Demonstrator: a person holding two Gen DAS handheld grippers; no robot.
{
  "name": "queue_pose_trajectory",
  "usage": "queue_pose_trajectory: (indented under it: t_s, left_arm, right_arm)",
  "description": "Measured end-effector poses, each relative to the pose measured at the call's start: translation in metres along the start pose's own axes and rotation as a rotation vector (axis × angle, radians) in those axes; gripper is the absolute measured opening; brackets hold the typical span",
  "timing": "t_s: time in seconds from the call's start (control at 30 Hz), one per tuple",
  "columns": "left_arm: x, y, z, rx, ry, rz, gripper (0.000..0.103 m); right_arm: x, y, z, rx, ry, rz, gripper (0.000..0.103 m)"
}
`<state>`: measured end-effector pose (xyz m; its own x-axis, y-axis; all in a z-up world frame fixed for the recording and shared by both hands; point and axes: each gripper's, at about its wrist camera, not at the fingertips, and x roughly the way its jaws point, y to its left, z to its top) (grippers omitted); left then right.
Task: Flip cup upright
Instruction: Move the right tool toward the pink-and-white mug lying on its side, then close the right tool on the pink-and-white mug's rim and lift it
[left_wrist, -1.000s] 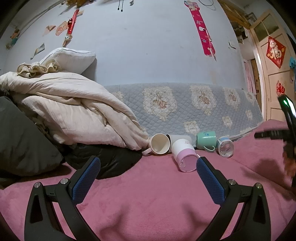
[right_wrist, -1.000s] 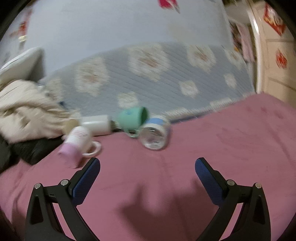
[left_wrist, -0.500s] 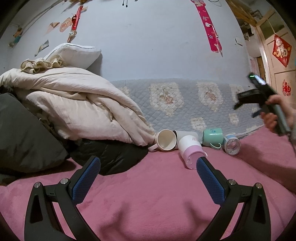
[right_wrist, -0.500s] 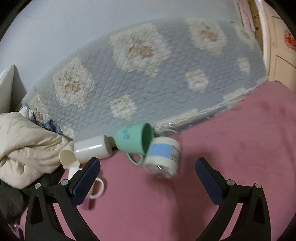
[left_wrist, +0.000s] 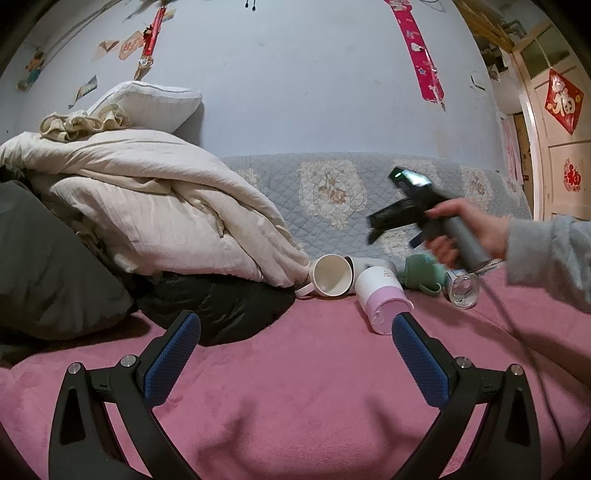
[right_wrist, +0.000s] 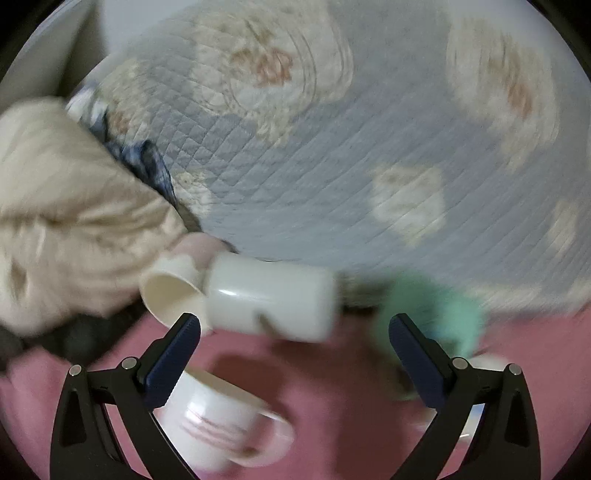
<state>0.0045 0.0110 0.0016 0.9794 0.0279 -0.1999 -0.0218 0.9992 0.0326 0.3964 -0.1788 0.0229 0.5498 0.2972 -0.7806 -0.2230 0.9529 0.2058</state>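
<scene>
Several cups lie on their sides on the pink blanket by the quilted backrest. In the left wrist view: a cream mug (left_wrist: 331, 275), a white-and-pink cup (left_wrist: 380, 298), a green mug (left_wrist: 423, 275) and a clear cup (left_wrist: 462, 287). My left gripper (left_wrist: 295, 338) is open and empty, well short of them. My right gripper (left_wrist: 391, 221) hovers above the cups. In the blurred right wrist view it (right_wrist: 294, 334) is open, close over a white cup (right_wrist: 269, 297), with the cream mug (right_wrist: 171, 291) left, the green mug (right_wrist: 432, 314) right and the white-and-pink cup (right_wrist: 221, 421) below.
A pile of cream quilts (left_wrist: 147, 210) with a pillow (left_wrist: 147, 105) and dark bedding (left_wrist: 214, 308) fills the left. The grey floral backrest (left_wrist: 332, 192) runs behind the cups. A door (left_wrist: 561, 147) stands at far right.
My right gripper has moved left and down, close over the cups; its view is now blurred. My left gripper has stayed nearly still.
</scene>
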Motion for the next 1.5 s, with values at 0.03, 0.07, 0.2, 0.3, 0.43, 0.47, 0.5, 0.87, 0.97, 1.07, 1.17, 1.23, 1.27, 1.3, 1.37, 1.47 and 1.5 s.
queue_pose_trajectory:
  t_s: [0.03, 0.07, 0.2, 0.3, 0.43, 0.47, 0.5, 0.87, 0.97, 1.07, 1.17, 1.23, 1.27, 1.3, 1.37, 1.47, 1.5]
  left_arm:
    - [-0.001, 0.0, 0.0, 0.0, -0.003, 0.001, 0.103]
    - [-0.002, 0.001, 0.0, -0.003, -0.006, 0.0, 0.103]
    - [-0.002, 0.005, 0.001, -0.021, -0.003, 0.002, 0.103]
    - [-0.001, 0.006, 0.0, -0.026, 0.0, 0.001, 0.103]
    - [-0.002, 0.006, -0.001, -0.02, -0.002, -0.001, 0.103]
    - [-0.002, 0.005, -0.001, -0.018, -0.003, -0.001, 0.103]
    - [-0.003, 0.005, -0.001, -0.016, -0.004, 0.0, 0.103]
    - [-0.001, 0.004, -0.001, -0.017, 0.007, -0.002, 0.103]
    - [-0.001, 0.004, -0.001, -0.016, 0.005, -0.001, 0.103]
    - [-0.001, 0.004, -0.001, -0.013, 0.005, 0.0, 0.103]
    - [-0.001, 0.004, -0.001, -0.014, 0.005, 0.0, 0.103]
    - [-0.001, 0.004, -0.001, -0.019, 0.005, -0.001, 0.103]
    - [-0.001, 0.005, -0.001, -0.022, 0.006, -0.002, 0.103]
    - [0.0, 0.006, -0.001, -0.025, 0.008, -0.003, 0.103]
    - [0.0, 0.008, -0.002, -0.033, 0.011, -0.007, 0.103]
    - [0.002, 0.01, -0.002, -0.043, 0.019, -0.011, 0.103]
    - [0.003, 0.01, -0.002, -0.046, 0.023, -0.011, 0.103]
  right_arm:
    - [0.007, 0.001, -0.001, 0.041, -0.004, 0.017, 0.103]
    - [0.013, 0.005, -0.002, 0.07, -0.016, 0.014, 0.103]
    - [0.03, 0.013, -0.003, 0.058, -0.029, -0.025, 0.103]
    - [0.047, 0.008, -0.002, 0.078, -0.001, -0.023, 0.103]
    - [0.05, 0.006, 0.0, 0.073, -0.044, -0.053, 0.103]
    - [0.051, 0.008, 0.001, 0.06, -0.04, -0.057, 0.103]
    - [0.052, 0.01, 0.002, 0.047, -0.032, -0.063, 0.103]
    - [0.029, 0.017, -0.007, 0.052, -0.13, 0.03, 0.103]
    - [0.017, 0.045, -0.002, -0.056, -0.125, 0.121, 0.103]
    - [0.017, 0.083, 0.004, -0.155, -0.069, 0.134, 0.103]
    - [0.031, 0.113, 0.002, -0.237, -0.012, 0.06, 0.103]
    - [0.051, 0.127, -0.002, -0.273, 0.02, -0.011, 0.103]
    - [0.059, 0.13, -0.003, -0.289, 0.039, -0.038, 0.102]
    - [0.069, 0.135, -0.003, -0.325, 0.043, -0.11, 0.102]
    - [0.077, 0.139, -0.005, -0.369, 0.031, -0.203, 0.095]
    - [0.075, 0.145, -0.007, -0.389, 0.033, -0.22, 0.087]
    - [0.072, 0.149, -0.008, -0.411, 0.029, -0.217, 0.08]
